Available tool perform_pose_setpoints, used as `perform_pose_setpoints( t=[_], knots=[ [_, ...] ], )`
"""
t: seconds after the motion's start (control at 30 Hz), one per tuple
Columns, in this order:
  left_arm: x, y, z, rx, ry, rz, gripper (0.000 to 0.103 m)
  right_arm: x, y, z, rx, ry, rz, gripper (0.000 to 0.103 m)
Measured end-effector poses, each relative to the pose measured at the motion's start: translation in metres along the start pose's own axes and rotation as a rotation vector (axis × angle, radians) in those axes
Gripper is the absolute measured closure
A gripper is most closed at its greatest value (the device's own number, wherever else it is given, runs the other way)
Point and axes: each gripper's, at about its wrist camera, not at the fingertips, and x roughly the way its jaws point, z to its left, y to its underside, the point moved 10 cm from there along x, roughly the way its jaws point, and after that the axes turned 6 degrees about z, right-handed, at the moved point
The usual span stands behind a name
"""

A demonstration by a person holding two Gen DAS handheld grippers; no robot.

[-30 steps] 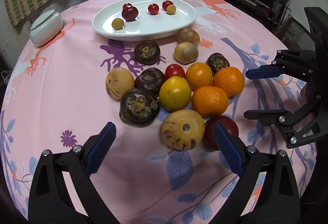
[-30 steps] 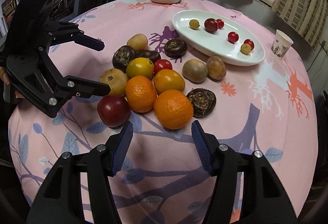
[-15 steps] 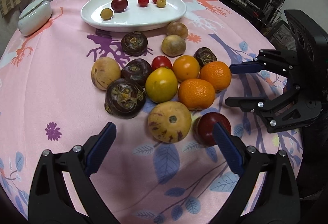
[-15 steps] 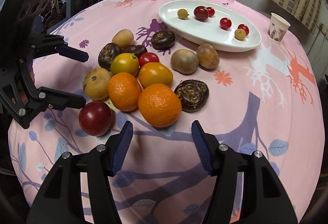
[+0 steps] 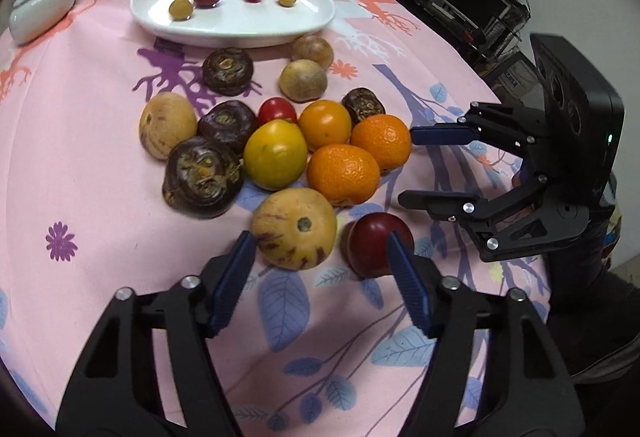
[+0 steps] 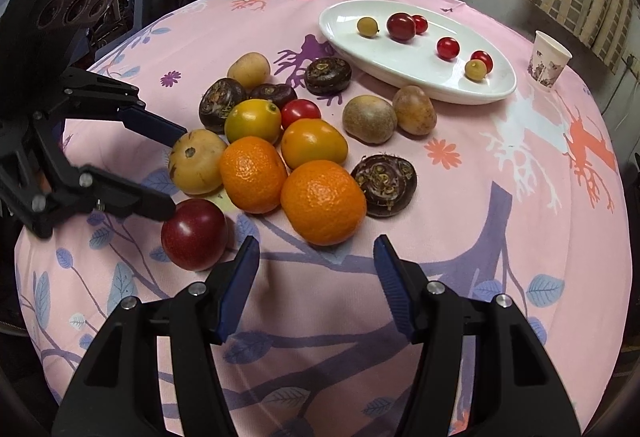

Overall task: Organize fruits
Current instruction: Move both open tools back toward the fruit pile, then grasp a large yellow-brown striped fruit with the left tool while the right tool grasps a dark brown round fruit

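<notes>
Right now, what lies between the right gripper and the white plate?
In the right wrist view, an orange, a dark water chestnut and two brownish fruits lie between the right gripper and the white plate.

Left gripper (image 5: 320, 253) jaws just narrowed, nothing gripped; yellow melon (image 5: 295, 228), dark red fruit (image 5: 374, 247) just beyond tips.

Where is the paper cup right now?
The paper cup stands at the table's far edge, just beyond the end of the white oval plate, on the right in the right wrist view.
</notes>
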Motion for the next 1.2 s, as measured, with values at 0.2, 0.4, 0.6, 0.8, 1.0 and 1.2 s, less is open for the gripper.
perform_pose_setpoints(
  t=[0.2,0.4,0.6,0.8,1.0,1.2],
  knots=[
    [0.007,0.0,0.022,-0.094,-0.011,0.019,0.042,0.002,0.001,0.003,-0.014,0.006,0.008,0.042],
    [0.01,-0.003,0.011,-0.008,-0.107,-0.03,0.041,0.003,0.002,0.005,-0.021,0.006,0.01,0.042],
    [0.022,-0.004,0.01,0.072,-0.23,-0.052,0.042,0.004,0.002,0.006,-0.026,0.006,0.015,0.042],
    [0.02,-0.005,0.006,0.123,-0.28,-0.062,0.057,0.0,0.001,0.002,-0.017,0.011,0.002,0.042],
    [0.002,-0.013,0.006,0.102,-0.275,-0.137,0.057,-0.014,-0.009,-0.009,0.023,0.021,-0.072,0.042],
    [0.0,-0.016,0.011,0.075,-0.278,-0.143,0.057,-0.033,-0.024,-0.062,0.239,0.065,-0.193,0.042]
  ],
)
